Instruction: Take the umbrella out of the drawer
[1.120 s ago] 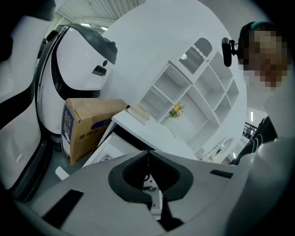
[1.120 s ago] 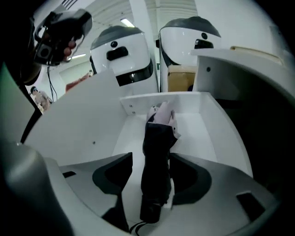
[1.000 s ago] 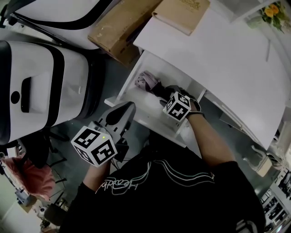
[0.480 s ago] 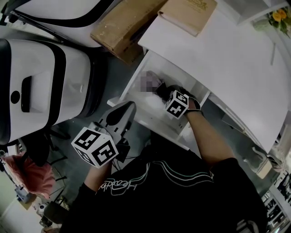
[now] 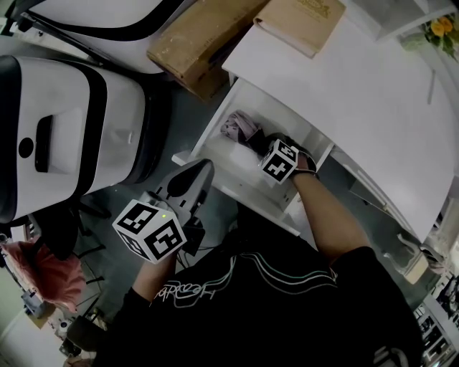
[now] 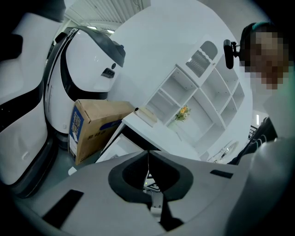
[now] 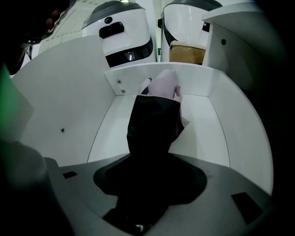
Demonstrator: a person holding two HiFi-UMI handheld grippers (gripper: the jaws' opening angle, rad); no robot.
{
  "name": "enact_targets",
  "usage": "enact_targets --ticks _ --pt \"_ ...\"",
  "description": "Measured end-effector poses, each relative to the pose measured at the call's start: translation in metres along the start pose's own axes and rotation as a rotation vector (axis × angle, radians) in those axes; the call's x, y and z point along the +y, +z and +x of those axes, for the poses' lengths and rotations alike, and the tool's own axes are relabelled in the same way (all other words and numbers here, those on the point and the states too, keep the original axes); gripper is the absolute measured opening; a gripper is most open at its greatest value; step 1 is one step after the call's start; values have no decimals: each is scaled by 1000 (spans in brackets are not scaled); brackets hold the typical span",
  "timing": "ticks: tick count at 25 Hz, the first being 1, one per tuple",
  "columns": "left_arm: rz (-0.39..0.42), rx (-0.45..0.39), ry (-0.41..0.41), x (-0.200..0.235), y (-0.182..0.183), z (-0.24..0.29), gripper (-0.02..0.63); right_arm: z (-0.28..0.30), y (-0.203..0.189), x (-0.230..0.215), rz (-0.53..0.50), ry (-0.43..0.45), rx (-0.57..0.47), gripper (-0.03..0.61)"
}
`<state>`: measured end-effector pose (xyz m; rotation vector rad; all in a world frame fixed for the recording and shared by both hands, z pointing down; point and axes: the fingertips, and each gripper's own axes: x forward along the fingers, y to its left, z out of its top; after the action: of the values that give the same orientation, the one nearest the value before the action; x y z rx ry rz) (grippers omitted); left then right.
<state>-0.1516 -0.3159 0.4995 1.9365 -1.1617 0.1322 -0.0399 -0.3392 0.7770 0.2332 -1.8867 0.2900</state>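
Observation:
The white drawer (image 5: pixel 215 132) stands pulled out from under the white desk (image 5: pixel 358 79). Inside lies the folded umbrella (image 5: pixel 235 127), pale pink with a black sleeve (image 7: pixel 154 122) over its near part. My right gripper (image 5: pixel 269 152) reaches into the drawer. In the right gripper view the black sleeve fills the space between the jaws, so the right gripper (image 7: pixel 150 161) is shut on the umbrella, whose pink end (image 7: pixel 163 85) points at the drawer's back wall. My left gripper (image 5: pixel 203 168) hovers in front of the drawer's outer corner, and in its own view the left gripper (image 6: pixel 148 154) is shut and empty.
A cardboard box (image 5: pixel 197 39) leans by the desk's left end, and a tan book (image 5: pixel 301 21) lies on the desk. A large white machine with black trim (image 5: pixel 64 136) stands to the left. Yellow flowers (image 5: pixel 439 25) sit at the far right. White shelving (image 6: pixel 203 101) rises behind the desk.
The right gripper has stayed inside the drawer at the umbrella, shifting only slightly. The left gripper has not moved.

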Motion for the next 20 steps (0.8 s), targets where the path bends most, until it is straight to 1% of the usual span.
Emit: enact_targets --ticks 4,10,16,20 --pt "0 -1 -2 -4 -4 -5 21 -3 0 1 10 -10 3 221" --pt "13 -7 -17 -13 -12 -15 21 -16 -1 11 12 -19 -21 216" --pt "30 -22 -42 -33 -22 -38 21 -58 -2 30 32 -49 -80 215" --pt "49 -28 -73 -53 -31 -47 21 -98 1 40 44 -84 -144 214"
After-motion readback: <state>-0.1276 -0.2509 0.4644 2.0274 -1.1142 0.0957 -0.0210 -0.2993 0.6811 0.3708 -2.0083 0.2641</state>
